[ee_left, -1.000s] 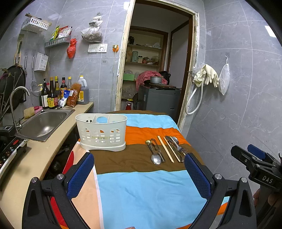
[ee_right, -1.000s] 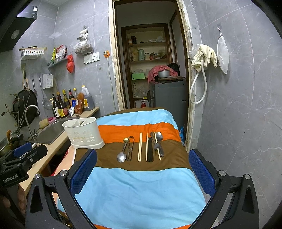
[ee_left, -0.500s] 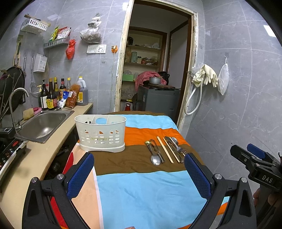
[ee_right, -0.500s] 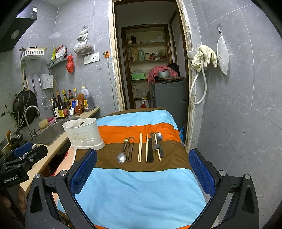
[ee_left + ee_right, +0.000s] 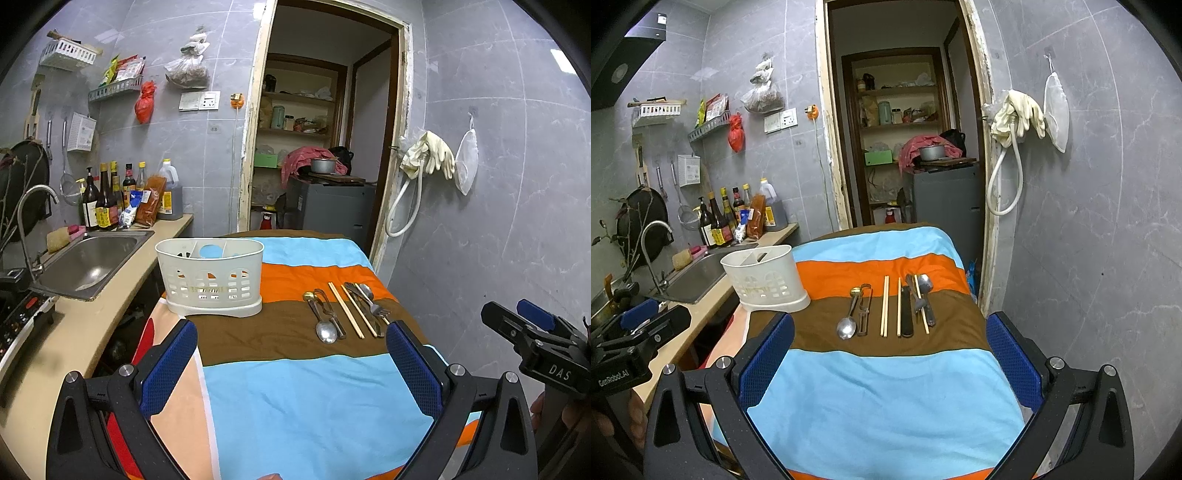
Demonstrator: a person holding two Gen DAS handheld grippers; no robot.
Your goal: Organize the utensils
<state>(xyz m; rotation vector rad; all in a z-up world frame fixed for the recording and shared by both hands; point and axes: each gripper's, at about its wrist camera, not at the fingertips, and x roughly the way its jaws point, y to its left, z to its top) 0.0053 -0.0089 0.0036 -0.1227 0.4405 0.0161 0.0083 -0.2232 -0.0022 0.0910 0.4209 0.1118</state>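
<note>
A white slotted utensil caddy (image 5: 210, 277) stands on the striped tablecloth at the table's left; it also shows in the right wrist view (image 5: 764, 282). A row of utensils lies on the brown stripe: a spoon (image 5: 325, 328), chopsticks (image 5: 345, 310), a fork (image 5: 373, 304), and in the right wrist view a spoon (image 5: 847, 325), chopsticks (image 5: 884, 306) and a dark-handled knife (image 5: 907, 314). My left gripper (image 5: 291, 362) is open and empty above the near blue stripe. My right gripper (image 5: 890, 365) is open and empty, also short of the utensils.
A steel sink (image 5: 88, 264) and counter with bottles (image 5: 107, 203) run along the left. A tiled wall with a hose (image 5: 406, 199) is close on the right. A doorway (image 5: 317, 147) opens behind the table. The right gripper's body (image 5: 539, 343) shows at the left view's right edge.
The left gripper has tilted or risen slightly, so the caddy and utensils sit a little higher in its view. The right gripper is almost still. Both stay open.
</note>
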